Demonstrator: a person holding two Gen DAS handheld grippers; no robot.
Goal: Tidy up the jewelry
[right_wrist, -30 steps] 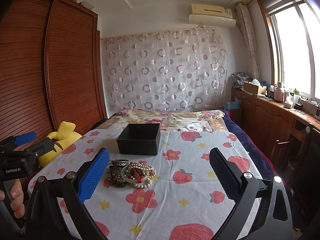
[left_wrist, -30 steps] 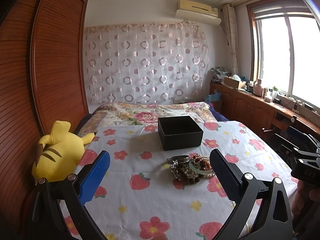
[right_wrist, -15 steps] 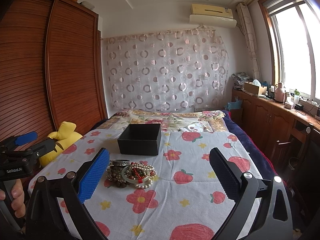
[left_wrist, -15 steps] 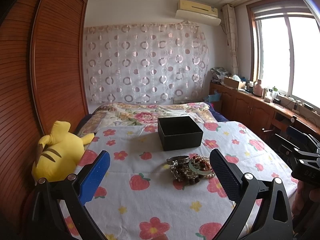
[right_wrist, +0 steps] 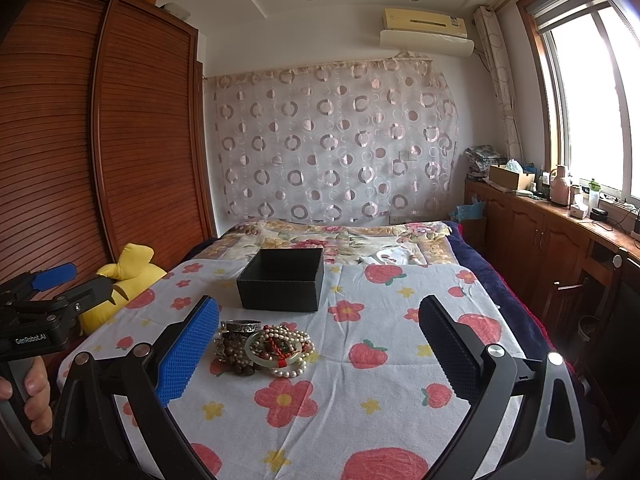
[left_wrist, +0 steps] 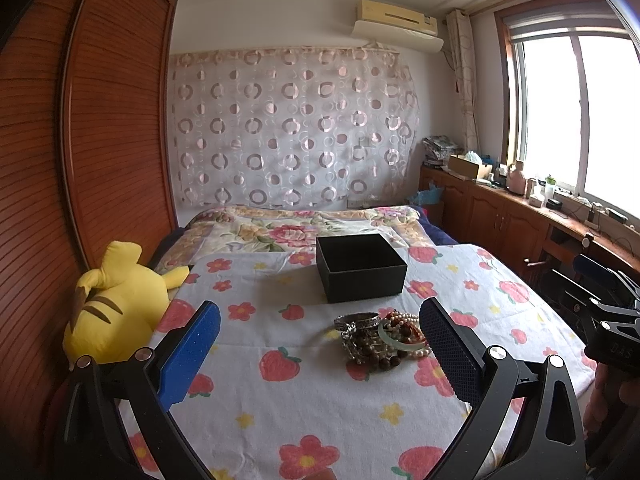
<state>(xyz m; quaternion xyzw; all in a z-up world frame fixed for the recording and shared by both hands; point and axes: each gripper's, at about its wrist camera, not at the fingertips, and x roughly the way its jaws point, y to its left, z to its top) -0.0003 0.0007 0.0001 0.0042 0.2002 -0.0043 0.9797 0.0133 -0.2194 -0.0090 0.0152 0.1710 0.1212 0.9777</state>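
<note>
- While we hold both tools above the flowered bedspread (left_wrist: 320,408), our left gripper (left_wrist: 320,354) and right gripper (right_wrist: 319,350) gape wide with nothing between the pads.
- Nearest the black box (left_wrist: 360,266), on its near side, lies the jewelry pile (left_wrist: 380,340): beads, pearls and bangles heaped together.
- Left of the box, a yellow plush toy (left_wrist: 116,304) rests against the wardrobe (left_wrist: 116,120).
</note>
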